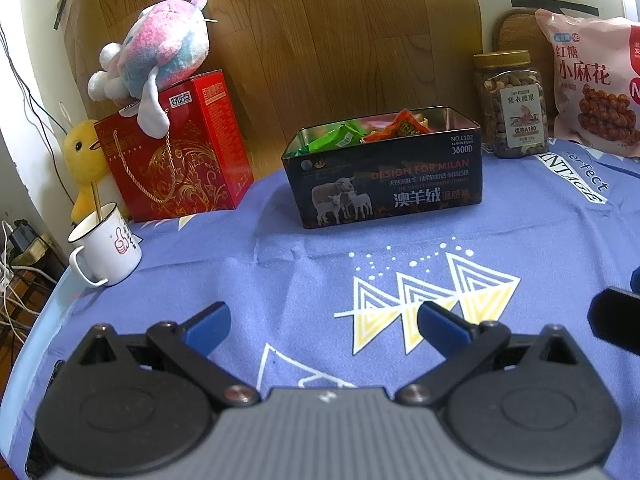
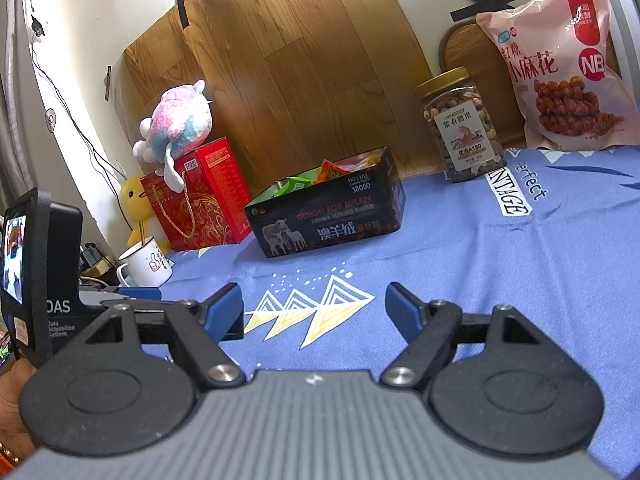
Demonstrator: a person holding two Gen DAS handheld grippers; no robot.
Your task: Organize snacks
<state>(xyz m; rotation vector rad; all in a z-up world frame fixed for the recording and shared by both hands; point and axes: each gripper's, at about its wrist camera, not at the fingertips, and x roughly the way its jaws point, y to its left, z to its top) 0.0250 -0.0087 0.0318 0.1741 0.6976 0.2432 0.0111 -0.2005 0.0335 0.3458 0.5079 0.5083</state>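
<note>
The dark tin [image 1: 384, 168] stands open at the cloth's [image 1: 280, 280] far centre, small snack packets [image 1: 404, 126] inside. It lies at twelve o'clock from the left gripper [image 1: 322, 322] and eleven o'clock from the right gripper [image 2: 314, 306], long axis crosswise. Both grippers are spread wide, empty. The left appears nearer. Nut jar [image 2: 464, 128] and pink snack bag [image 2: 560, 68] stand at one o'clock. Only the right view shows the left unit's screen [image 2: 14, 264].

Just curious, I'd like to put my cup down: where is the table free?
Free: the blue patterned cloth between the open tongs and the dark sheep-printed tin. Crowded: the back edge, with red gift box, nut jar and pink snack bag.
</note>
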